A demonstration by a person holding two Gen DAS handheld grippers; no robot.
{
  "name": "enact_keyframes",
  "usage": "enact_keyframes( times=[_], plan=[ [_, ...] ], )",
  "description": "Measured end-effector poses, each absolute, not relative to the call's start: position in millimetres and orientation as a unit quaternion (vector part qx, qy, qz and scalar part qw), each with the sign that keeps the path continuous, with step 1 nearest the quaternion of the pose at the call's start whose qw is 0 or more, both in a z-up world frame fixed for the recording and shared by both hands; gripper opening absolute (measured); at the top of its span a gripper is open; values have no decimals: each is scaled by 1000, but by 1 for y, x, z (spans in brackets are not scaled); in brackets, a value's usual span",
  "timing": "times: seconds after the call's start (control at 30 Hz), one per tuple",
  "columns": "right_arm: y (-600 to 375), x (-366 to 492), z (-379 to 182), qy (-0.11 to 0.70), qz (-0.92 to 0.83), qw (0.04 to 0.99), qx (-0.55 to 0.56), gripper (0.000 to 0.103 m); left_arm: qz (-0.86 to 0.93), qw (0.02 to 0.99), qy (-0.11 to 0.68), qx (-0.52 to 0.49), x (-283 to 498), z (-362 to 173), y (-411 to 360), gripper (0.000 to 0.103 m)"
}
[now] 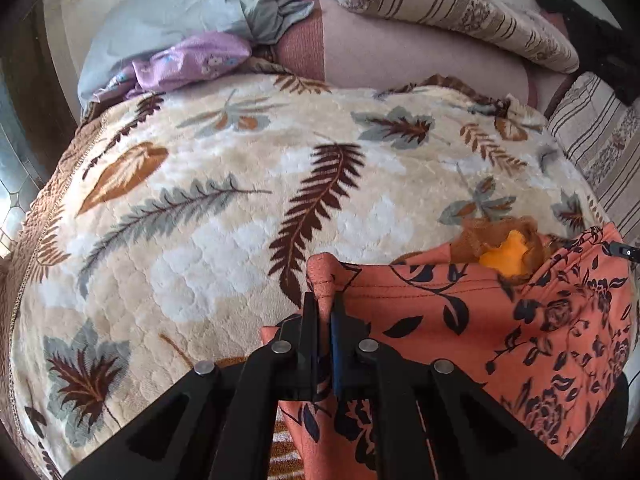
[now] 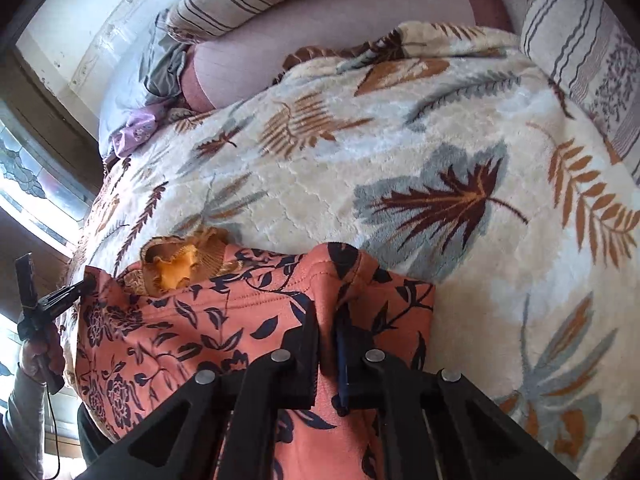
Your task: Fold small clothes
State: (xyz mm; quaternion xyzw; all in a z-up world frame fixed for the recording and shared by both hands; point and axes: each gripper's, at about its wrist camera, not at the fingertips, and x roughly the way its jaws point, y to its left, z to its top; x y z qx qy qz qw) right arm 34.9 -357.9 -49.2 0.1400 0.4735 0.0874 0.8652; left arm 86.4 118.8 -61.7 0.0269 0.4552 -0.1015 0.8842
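An orange garment with a dark floral print (image 1: 500, 320) is held stretched between my two grippers above a leaf-patterned blanket (image 1: 224, 200). My left gripper (image 1: 325, 300) is shut on the garment's left corner. My right gripper (image 2: 327, 312) is shut on the garment (image 2: 200, 320) at its right corner. An orange-yellow frilled piece (image 1: 504, 254) shows behind the garment's top edge; it also shows in the right wrist view (image 2: 176, 268). The left gripper (image 2: 52, 300) and the hand holding it appear at the far left of the right wrist view.
The blanket (image 2: 400, 152) covers a bed. Striped floral pillows (image 1: 460, 8) lie at the back and right (image 2: 592, 64). A pale blue cloth (image 1: 192, 4) and a purple cloth (image 1: 192, 60) lie at the back left. A window (image 2: 28, 176) is at the left.
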Motion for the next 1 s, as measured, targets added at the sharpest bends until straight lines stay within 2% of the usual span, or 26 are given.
enact_keyframes(
  times=[0.1,0.2,0.3,0.47,0.53,0.77,0.9,1.0],
  plan=[
    [-365,7,-7,429,79,888,146,7,-113,903,414,7,63,-26,124,5],
    [-374,-11,8,409,59,899,148,7,-112,910,399,-8,54,-15,128,5],
    [-382,-4,-13,422,36,893,152,7,-101,901,421,1,75,-38,126,5],
    [-394,25,-99,488,20,852,189,7,-61,848,526,10,117,-121,122,6],
    [-388,24,-103,487,21,854,181,7,-60,858,510,23,112,-114,117,5],
    [-378,20,-50,428,25,894,129,7,-78,894,442,6,103,-67,121,5],
    [-382,41,-92,473,12,871,135,7,-57,870,489,22,120,-106,117,6],
    [-386,41,-112,482,17,860,166,11,-42,864,502,24,115,-120,120,13]
  ],
)
